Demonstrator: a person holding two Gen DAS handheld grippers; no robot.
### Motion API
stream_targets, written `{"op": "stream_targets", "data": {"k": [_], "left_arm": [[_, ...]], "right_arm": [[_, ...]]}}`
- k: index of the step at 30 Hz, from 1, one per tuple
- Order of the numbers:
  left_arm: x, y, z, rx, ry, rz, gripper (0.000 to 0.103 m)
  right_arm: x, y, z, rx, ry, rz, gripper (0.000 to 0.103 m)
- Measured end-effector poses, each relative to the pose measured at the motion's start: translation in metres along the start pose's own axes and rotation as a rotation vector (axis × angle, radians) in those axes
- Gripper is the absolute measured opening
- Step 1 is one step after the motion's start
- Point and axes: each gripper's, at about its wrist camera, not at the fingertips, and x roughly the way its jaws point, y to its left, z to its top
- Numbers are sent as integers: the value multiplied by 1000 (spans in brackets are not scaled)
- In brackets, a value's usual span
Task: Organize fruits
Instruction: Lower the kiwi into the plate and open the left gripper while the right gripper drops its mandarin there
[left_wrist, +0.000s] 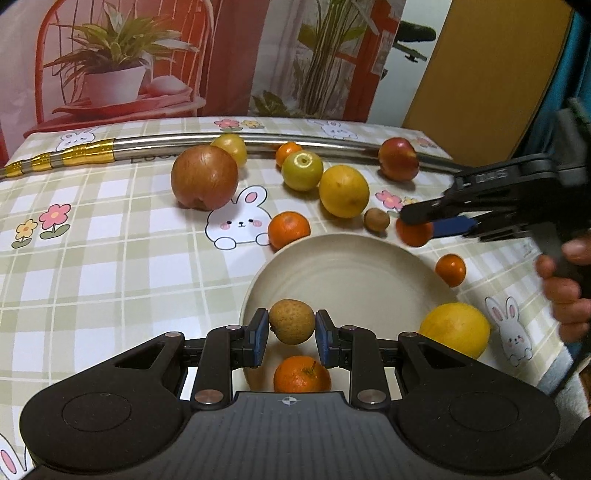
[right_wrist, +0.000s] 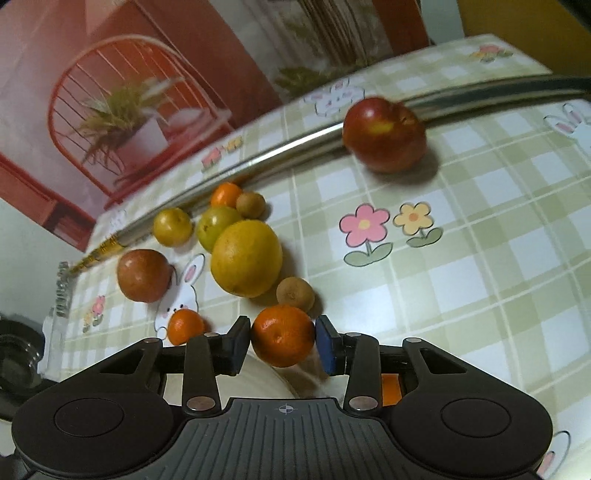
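Over the near part of the cream plate (left_wrist: 351, 280), my left gripper (left_wrist: 291, 332) is shut on a small tan-brown fruit (left_wrist: 291, 320). A mandarin (left_wrist: 302, 374) lies in the plate just below it, and a big yellow citrus (left_wrist: 456, 328) rests at the plate's right rim. In the right wrist view my right gripper (right_wrist: 283, 345) is shut on another mandarin (right_wrist: 280, 332), with both blue pads against its sides. From the left wrist view that right gripper (left_wrist: 421, 223) comes in from the right, just beyond the plate's far rim, held by a hand (left_wrist: 565, 291).
Loose fruit lies on the checked tablecloth beyond the plate: a brown-red apple (left_wrist: 204, 177), a red apple (left_wrist: 398, 158), a yellow citrus (left_wrist: 343, 191), a green-yellow fruit (left_wrist: 302, 170), mandarins (left_wrist: 289, 229) and a small brown fruit (left_wrist: 376, 219). A metal rod (left_wrist: 177, 142) runs along the back.
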Motion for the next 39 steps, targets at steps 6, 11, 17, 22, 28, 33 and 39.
{"op": "stream_targets", "data": {"k": [6,11,17,22,28,33,39], "left_arm": [[2,-6,-3,15,24,22,29],[2,-9,-5,13,32,48,29],[4,-8,-8,0,43,70,29],[4,-7,-9,-10,40,73,29],[2,-8,-11,-22,30,80,30],[2,-8,-11,-31,26,82,30],[-1,-7,-11,-46,16,83,33]], "right_arm": [[-28,8,-16,-104,-34,36,35],[-29,26,-34,-235,0,38,35],[-16,37,-51,-286,64,29,35],[-9,38,-58,-305,83,-6,35],[-11,37,-61,-325,74,-22,36],[-12,35,-61,-322,70,-31,39],[-17,35,-59,-319,45,-25,40]]}}
